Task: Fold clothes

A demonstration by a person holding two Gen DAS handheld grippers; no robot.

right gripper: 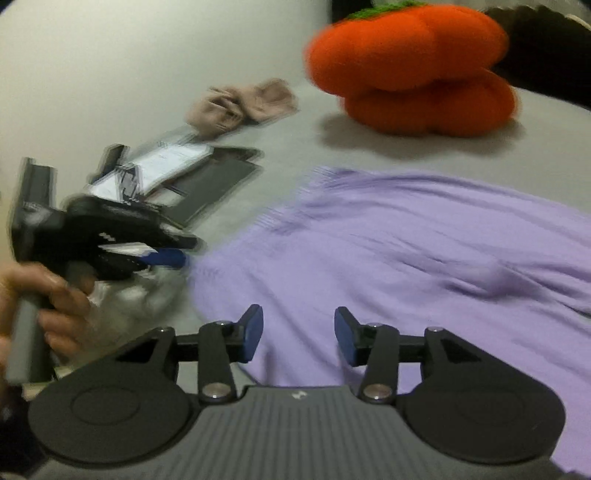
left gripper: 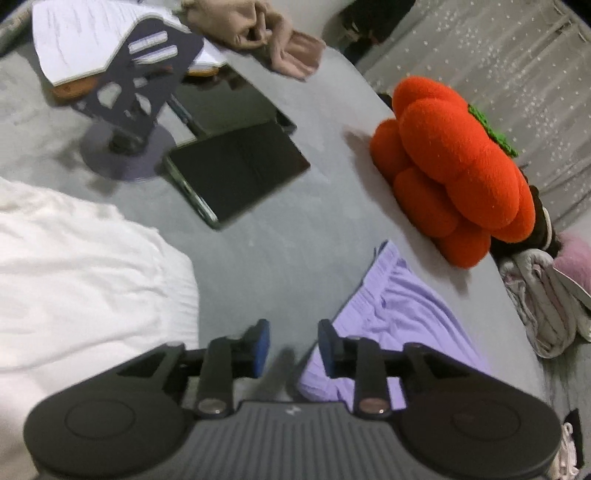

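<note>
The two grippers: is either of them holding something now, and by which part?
Nothing is held. The left gripper and the right gripper both stand open above the purple garment, with nothing between their pads.

The garment [right gripper: 424,258] filling the right half of the right wrist view is plain lilac, with a faint ribbed band along its edge. At the upper right, the plush cushion [right gripper: 413,66] is bright orange with a green top. The table [left gripper: 288,236] is flat grey. At the left of the left wrist view lies a white cloth [left gripper: 81,280]. Two slabs [left gripper: 240,173] near the centre are glossy black. A crumpled cloth [left gripper: 258,33] at the top is beige-pink. Both grippers are black with blue pads [right gripper: 255,332].
</note>
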